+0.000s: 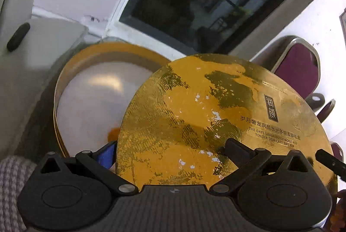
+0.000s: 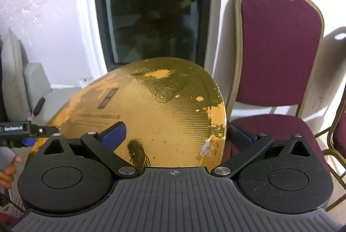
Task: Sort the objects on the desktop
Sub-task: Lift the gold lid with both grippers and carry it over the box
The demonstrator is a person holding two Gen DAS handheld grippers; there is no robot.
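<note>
Round gold lid held tilted over the near right of the open gold box. Left gripper clamped across lid's near edge. Right gripper seemingly pinching the lid's right rim, contact unclear. Maroon chair far right.

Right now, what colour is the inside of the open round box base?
Pale glossy white inside a gold rim, shown best in the left wrist view: box base, behind the gold lid.

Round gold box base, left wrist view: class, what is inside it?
Inside the box base, a pale glossy floor and a small orange object show. The gold lid covers the rest.
</note>
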